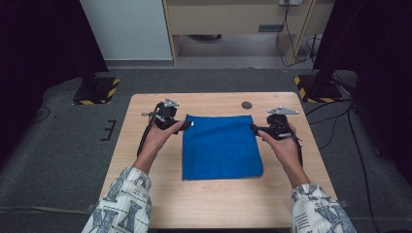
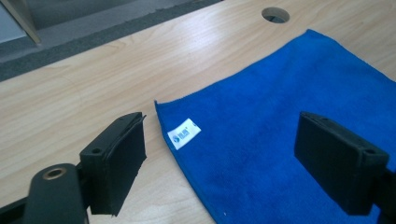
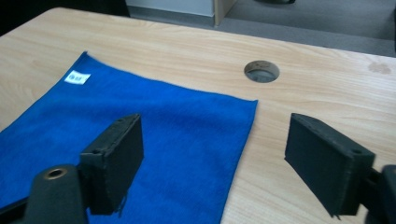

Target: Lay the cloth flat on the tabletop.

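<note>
I see a blue cloth (image 1: pixel 221 146) lying flat in the middle of the worktop (image 1: pixel 145 204), its white label (image 2: pixel 184 133) at the far-left corner. My left tongs (image 1: pixel 187 125) and right tongs (image 1: pixel 253 128) both gape wide — one straddling each far corner, gripping nothing.

A light wooden table (image 1: pixel 218 204) stands on grey carpet (image 1: pixel 58 160), its grain running lengthwise; a blue cloth (image 1: pixel 221 145) lies flat on the middle of the top, spread open with its edges roughly square to the table's; a small white label (image 2: pixel 184 133) sits at one far corner of the cloth; a round cable hole (image 1: pixel 247 105) opens in the tabletop just beyond the cloth's far edge.
</note>
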`<state>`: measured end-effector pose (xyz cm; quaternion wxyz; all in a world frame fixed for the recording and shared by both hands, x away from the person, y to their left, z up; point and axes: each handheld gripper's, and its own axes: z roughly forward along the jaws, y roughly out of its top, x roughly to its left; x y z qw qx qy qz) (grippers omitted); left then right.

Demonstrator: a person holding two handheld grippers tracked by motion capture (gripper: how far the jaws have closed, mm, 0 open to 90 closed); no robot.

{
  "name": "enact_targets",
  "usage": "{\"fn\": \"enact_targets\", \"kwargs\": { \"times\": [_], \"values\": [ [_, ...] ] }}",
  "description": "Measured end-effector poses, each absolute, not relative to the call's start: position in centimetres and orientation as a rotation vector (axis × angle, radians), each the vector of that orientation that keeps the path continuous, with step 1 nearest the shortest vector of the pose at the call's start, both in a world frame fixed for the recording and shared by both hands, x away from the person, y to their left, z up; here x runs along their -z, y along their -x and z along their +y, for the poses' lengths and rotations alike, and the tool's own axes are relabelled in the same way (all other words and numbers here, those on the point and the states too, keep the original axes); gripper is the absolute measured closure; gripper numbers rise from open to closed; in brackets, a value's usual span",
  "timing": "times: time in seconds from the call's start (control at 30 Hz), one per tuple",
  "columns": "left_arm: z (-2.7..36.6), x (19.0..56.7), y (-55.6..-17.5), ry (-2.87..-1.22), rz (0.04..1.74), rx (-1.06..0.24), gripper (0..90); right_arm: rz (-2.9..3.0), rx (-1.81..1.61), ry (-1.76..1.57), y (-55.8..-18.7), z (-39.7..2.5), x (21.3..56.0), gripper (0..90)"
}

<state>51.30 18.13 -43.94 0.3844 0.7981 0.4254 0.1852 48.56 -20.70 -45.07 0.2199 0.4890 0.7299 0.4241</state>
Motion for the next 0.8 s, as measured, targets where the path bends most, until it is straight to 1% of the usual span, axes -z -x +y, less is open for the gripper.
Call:
{"fn": "enact_targets", "kwargs": {
  "times": [0.17, 0.23, 0.27, 0.3, 0.33, 0.37, 0.4, 0.47, 0.5, 0.6, 0.63, 0.8],
  "values": [
    [18.2, 44.6, -50.7, -2.046, 1.079, -0.467, 14.8, 2.066, -1.164, -1.327, -47.9, -20.2, 45.6, 23.6],
    [18.3, 44.9, -50.5, -2.052, 1.074, -0.461, 14.7, 2.077, -1.169, -1.317, -47.7, -20.0, 45.8, 28.2],
    [18.3, 44.9, -50.5, -2.052, 1.074, -0.461, 14.7, 2.077, -1.169, -1.317, -47.7, -20.0, 45.8, 28.2],
    [18.3, 45.2, -50.3, -2.085, 1.062, -0.461, 14.4, 2.101, -1.163, -1.300, -47.4, -19.8, 45.9, 31.5],
    [18.3, 45.2, -50.3, -2.085, 1.062, -0.461, 14.3, 2.101, -1.163, -1.300, -47.4, -19.8, 45.9, 31.5],
    [18.4, 45.6, -49.9, -2.099, 1.049, -0.453, 14.1, 2.117, -1.162, -1.284, -47.2, -19.6, 45.9, 35.7],
    [18.4, 45.6, -49.9, -2.099, 1.049, -0.453, 14.0, 2.117, -1.162, -1.284, -47.2, -19.6, 45.9, 35.7],
    [18.5, 45.9, -49.6, -2.094, 1.047, -0.441, 13.9, 2.132, -1.173, -1.282, -46.9, -19.2, 45.9, 39.3],
    [18.6, 46.0, -49.5, -2.093, 1.046, -0.438, 13.6, 2.146, -1.187, -1.265, -46.6, -18.8, 45.9, 43.6],
    [18.8, 46.4, -49.2, -2.084, 1.047, -0.434, 13.5, 2.167, -1.199, -1.243, -46.3, -18.1, 45.9, 45.1],
    [18.8, 46.6, -49.0, -2.089, 1.043, -0.434, 13.5, 2.178, -1.201, -1.225, -46.2, -17.9, 45.9, 46.9],
    [19.1, 47.0, -48.6, -2.083, 1.036, -0.427, 12.9, 2.210, -1.209, -1.198, -45.8, -16.5, 46.1, 48.4]
  ]
}}
